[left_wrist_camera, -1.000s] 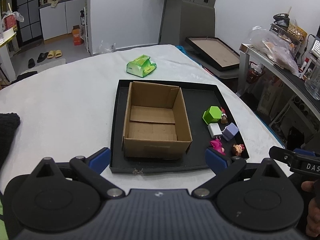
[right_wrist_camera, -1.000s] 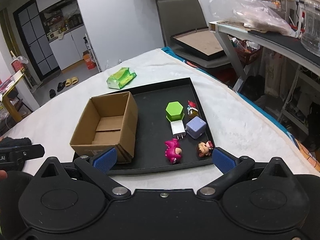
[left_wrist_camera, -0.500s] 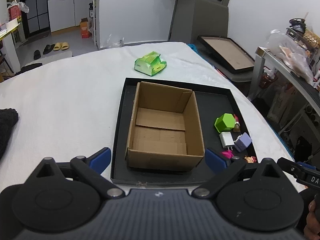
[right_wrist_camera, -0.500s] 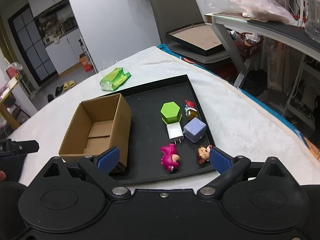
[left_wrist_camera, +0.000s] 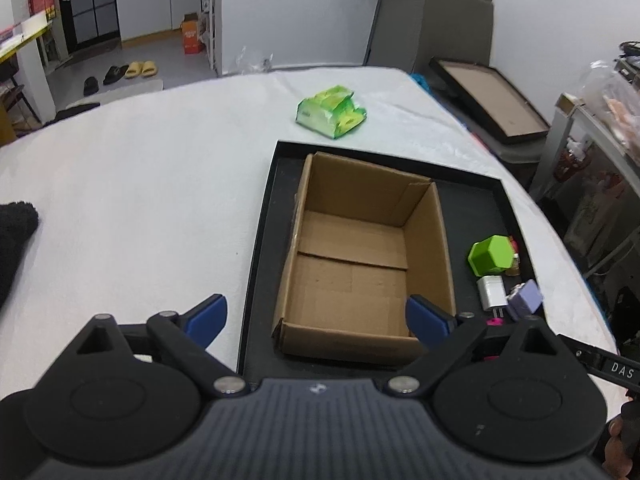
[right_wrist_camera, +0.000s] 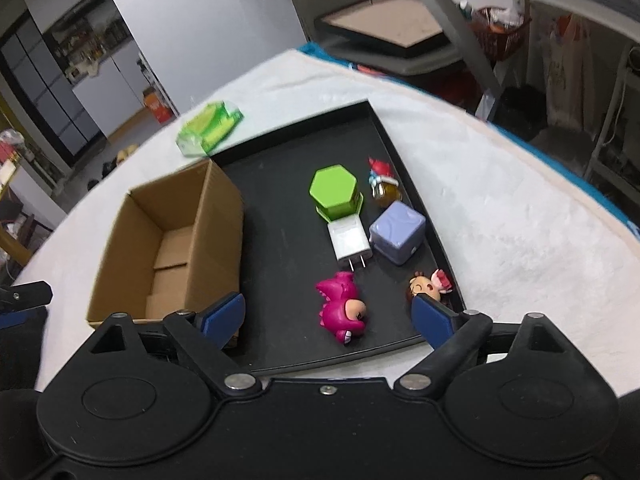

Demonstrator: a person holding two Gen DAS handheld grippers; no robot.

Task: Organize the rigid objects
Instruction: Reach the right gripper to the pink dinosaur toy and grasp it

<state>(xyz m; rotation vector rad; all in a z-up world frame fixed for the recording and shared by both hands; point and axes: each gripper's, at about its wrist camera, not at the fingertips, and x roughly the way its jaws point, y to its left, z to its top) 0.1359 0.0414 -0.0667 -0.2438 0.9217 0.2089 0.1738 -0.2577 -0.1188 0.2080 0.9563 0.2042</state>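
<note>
A white-covered table (left_wrist_camera: 140,200) carries a black tray (right_wrist_camera: 288,160). On the tray's left side stands an open, empty cardboard box (left_wrist_camera: 360,256). To its right lie a green hexagonal box (right_wrist_camera: 335,191), a lilac cube (right_wrist_camera: 397,233), a white charger (right_wrist_camera: 349,241), a pink dinosaur toy (right_wrist_camera: 342,307) and two small dolls (right_wrist_camera: 428,287). The left gripper (left_wrist_camera: 316,316) hangs over the cardboard box, the right gripper (right_wrist_camera: 328,312) over the pink dinosaur toy; both have just been narrowing, jaws apart and gripping nothing.

White table (left_wrist_camera: 140,200): tray (left_wrist_camera: 264,240), green packet (left_wrist_camera: 331,116)
</note>
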